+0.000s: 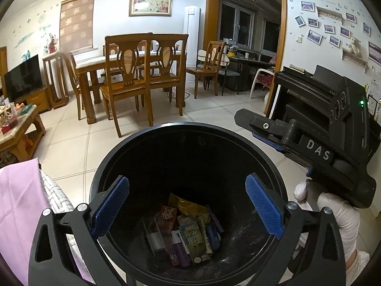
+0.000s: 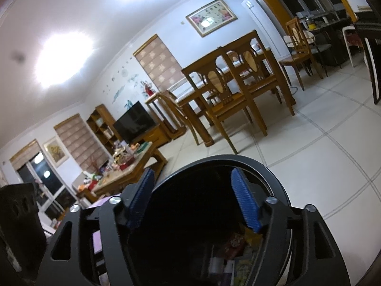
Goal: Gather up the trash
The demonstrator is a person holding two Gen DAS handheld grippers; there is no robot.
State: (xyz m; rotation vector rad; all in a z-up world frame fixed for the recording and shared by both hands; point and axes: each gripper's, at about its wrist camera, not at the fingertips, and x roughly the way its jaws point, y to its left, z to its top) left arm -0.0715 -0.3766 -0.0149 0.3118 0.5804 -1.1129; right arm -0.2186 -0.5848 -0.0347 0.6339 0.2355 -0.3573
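A black trash bin point(image 1: 188, 140) is standing on the pale tiled floor point(image 1: 71, 147), filling the lower middle of the left wrist view. At its bottom, toward six o'clock, a heap of trash point(image 1: 188, 233) is lying: a yellow wrapper, a reddish-brown packet, a green carton and some purple and blue pieces, all touching one another.

The left gripper point(image 1: 187, 206) is hanging over the bin's mouth with its jaws spread wide apart; the blue pads point(image 1: 110, 206) are sitting at nine and three o'clock of the opening, with nothing between them.

The right gripper point(image 2: 196, 199) is reaching over the rim from the three o'clock side in the left wrist view, carried by a white-gloved hand point(image 1: 333, 217). In its own view its jaws are standing apart above the dark bin interior, gripping nothing, and the trash is showing faintly below them at six o'clock.

At eight o'clock of the bin a pink cloth point(image 1: 21, 205) is draping over a white woven surface. Farther out, at twelve o'clock, wooden chairs point(image 1: 128, 78) are crowding round a dining table point(image 1: 90, 64). At ten o'clock a television point(image 1: 23, 81) is standing behind a low cluttered table point(image 1: 21, 124). At two o'clock a black piano point(image 1: 309, 88) is standing against the wall.
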